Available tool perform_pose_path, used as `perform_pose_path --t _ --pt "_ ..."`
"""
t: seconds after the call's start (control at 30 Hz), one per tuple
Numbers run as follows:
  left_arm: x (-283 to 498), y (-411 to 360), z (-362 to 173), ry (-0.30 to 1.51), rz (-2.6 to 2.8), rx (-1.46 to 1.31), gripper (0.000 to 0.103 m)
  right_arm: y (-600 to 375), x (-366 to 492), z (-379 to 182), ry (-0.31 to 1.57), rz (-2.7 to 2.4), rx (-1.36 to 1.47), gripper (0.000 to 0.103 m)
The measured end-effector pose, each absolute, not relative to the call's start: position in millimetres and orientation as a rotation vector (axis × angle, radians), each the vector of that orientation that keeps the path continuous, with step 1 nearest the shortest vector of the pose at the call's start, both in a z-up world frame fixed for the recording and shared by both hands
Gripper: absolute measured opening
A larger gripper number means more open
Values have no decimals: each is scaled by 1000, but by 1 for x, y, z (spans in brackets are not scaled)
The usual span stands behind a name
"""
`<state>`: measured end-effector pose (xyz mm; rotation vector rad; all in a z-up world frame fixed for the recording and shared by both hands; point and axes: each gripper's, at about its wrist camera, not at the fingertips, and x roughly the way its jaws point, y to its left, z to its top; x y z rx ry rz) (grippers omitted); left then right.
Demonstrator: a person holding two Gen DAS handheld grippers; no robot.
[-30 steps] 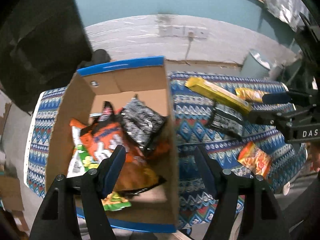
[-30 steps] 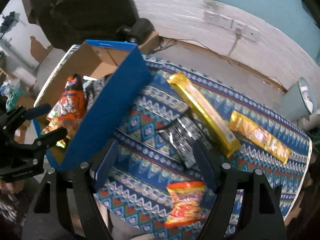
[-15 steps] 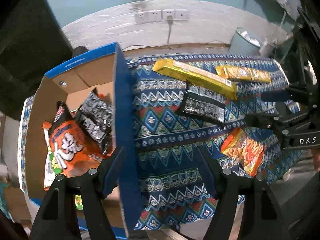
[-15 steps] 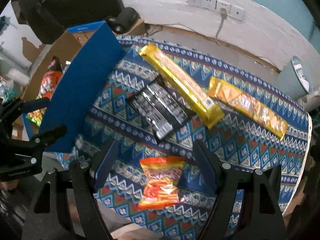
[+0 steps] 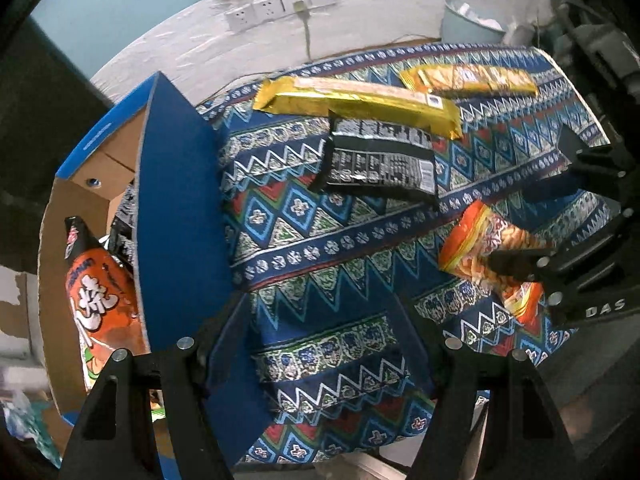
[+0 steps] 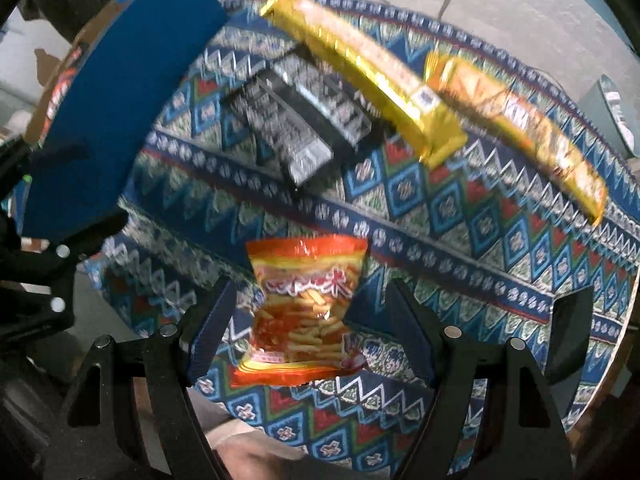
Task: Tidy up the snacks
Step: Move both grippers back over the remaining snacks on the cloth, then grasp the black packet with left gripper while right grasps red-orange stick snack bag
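Patterned tablecloth [image 6: 460, 240] under an orange snack bag [image 6: 304, 312] between the right hand-held gripper's [image 6: 308, 328] wide jaws; writing unreadable.

Glossy foil wrapper [image 5: 356, 100] (crinkled) on woven cloth [image 5: 320, 240]; matt cardboard box [image 5: 180, 216].

**Both tongs point steeply down, jaws apart**

The left tongs [image 5: 324, 344] aim downward with their two blue-padded fingers [image 5: 230, 344] spread wide and nothing between them. The right tongs [image 6: 308, 332] also point steeply down, fingers [image 6: 210, 330] parted and the pads pressing on nothing. In the left wrist view the right tongs [image 5: 532, 232] reach in from the right edge; in the right wrist view the left tongs [image 6: 76, 192] enter from the left edge, jaws likewise apart.
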<state>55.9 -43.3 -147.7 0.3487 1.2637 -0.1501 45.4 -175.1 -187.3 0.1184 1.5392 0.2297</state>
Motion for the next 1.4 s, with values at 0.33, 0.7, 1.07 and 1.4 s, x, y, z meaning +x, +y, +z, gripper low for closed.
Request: perform_pose_path --t 0.33,0.7,1.07,1.4 --pt "58 -54 -169 1319 -148 373 73 -174 34 -221 1612 245 96 66" --pt "84 -59 -164 1299 -100 350 76 -228 47 -203 1478 108 147 43" --pt "119 -46 -171 1314 -55 261 78 -239 97 -194 1402 16 33 42" --pt "143 -35 -181 1336 -74 206 78 -192 123 -205 1407 20 -159 42"
